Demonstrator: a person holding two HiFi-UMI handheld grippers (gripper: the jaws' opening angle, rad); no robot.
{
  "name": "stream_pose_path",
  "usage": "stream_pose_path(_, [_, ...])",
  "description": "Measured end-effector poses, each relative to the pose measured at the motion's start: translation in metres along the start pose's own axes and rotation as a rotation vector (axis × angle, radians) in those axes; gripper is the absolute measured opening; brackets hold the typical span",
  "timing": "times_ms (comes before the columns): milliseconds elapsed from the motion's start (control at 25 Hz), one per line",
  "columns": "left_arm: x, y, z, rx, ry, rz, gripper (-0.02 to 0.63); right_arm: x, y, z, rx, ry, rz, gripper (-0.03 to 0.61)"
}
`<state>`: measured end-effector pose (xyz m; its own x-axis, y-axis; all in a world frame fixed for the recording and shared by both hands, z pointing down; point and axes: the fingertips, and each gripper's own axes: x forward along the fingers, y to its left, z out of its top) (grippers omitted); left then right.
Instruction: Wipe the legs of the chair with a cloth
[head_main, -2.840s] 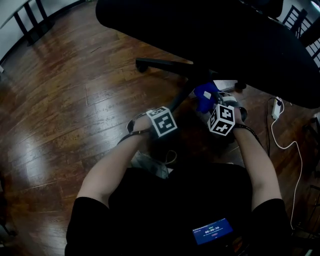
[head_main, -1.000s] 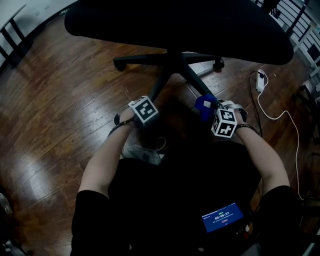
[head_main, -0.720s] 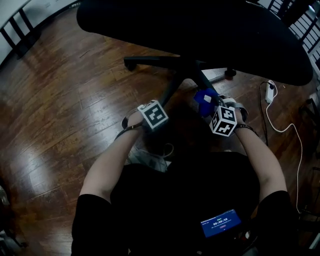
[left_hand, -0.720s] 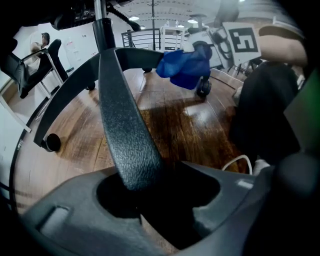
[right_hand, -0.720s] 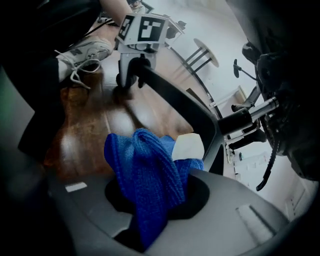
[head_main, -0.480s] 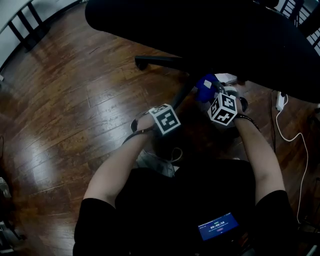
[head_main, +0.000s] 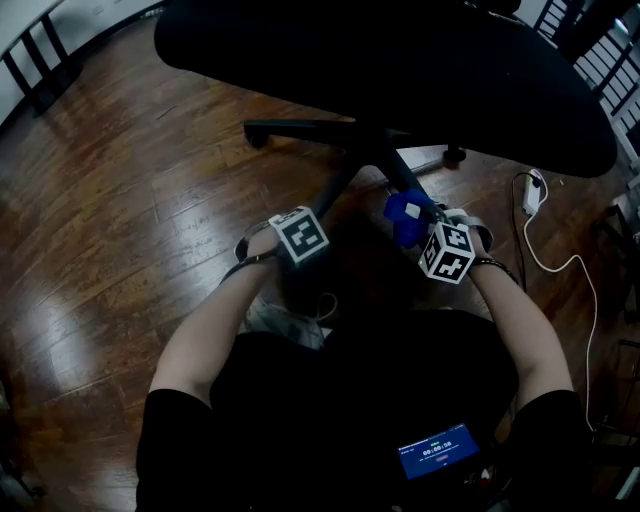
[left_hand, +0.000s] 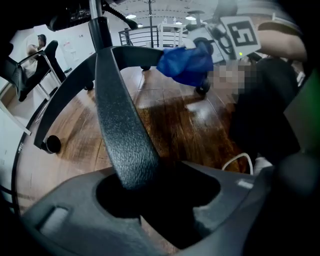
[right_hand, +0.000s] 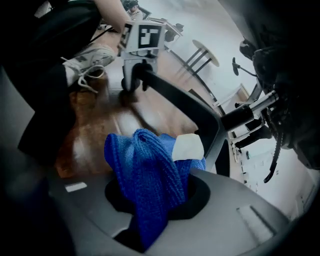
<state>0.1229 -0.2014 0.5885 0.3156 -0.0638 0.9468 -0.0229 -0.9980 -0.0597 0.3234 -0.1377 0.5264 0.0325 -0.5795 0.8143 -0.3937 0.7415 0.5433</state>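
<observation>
In the head view, your right hand-held gripper (head_main: 432, 232) holds the blue cloth (head_main: 407, 214) at a neighbouring leg (head_main: 398, 172) under the seat. In the left gripper view, your left hand-held gripper (left_hand: 150, 200) is clamped on a stiff chair leg (left_hand: 120, 130). In the right gripper view, the jaws pinch the soft, light cloth mid-bunch, likely the best place to grip it

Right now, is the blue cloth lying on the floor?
No, the cloth is clamped in the right gripper, up beside a chair leg.

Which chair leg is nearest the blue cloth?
The leg slanting toward the person's right, ending under the blue cloth; the others point away, one in the left hand-held gripper.
</observation>
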Motion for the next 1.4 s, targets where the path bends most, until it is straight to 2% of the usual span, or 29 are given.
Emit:
stream_pose_path(240, [0.001,-0.003,-0.003,0.002,0.035,0.009,0.213,-0.028,0.058,-0.049,0.050,0.079,0.108,0.084])
stream_pose_path(400, [0.001,-0.005,-0.005,-0.003,0.042,-0.002,0.213,-0.025,0.054,-0.046,0.038,0.083,0.079,0.084])
stream_pose_path(560, [-0.001,-0.009,-0.004,-0.010,0.049,-0.024,0.213,-0.012,0.022,-0.026,0.034,0.039,-0.014,0.083])
stream_pose_path(800, [0.001,-0.013,0.002,-0.027,0.003,-0.079,0.221,0.025,-0.058,0.034,0.013,-0.015,-0.159,0.084])
stream_pose_path(920, [0.001,-0.015,0.005,-0.017,-0.019,-0.097,0.225,0.038,-0.089,0.060,0.015,-0.040,-0.183,0.084])
stream_pose_path(1040, [0.004,-0.011,0.013,0.006,-0.046,-0.087,0.227,0.040,-0.098,0.069,0.029,-0.065,-0.186,0.084])
stream_pose_path(1200, [0.005,-0.006,0.010,0.014,-0.031,-0.061,0.227,0.030,-0.072,0.049,0.032,-0.044,-0.135,0.083])
stream_pose_path(1320, [0.002,-0.004,0.000,0.009,0.015,-0.026,0.227,0.012,-0.028,0.019,0.034,-0.030,-0.061,0.083])
stream_pose_path(1400, [0.001,-0.002,-0.002,0.010,0.017,-0.014,0.226,-0.003,0.004,-0.005,0.057,-0.031,-0.004,0.083])
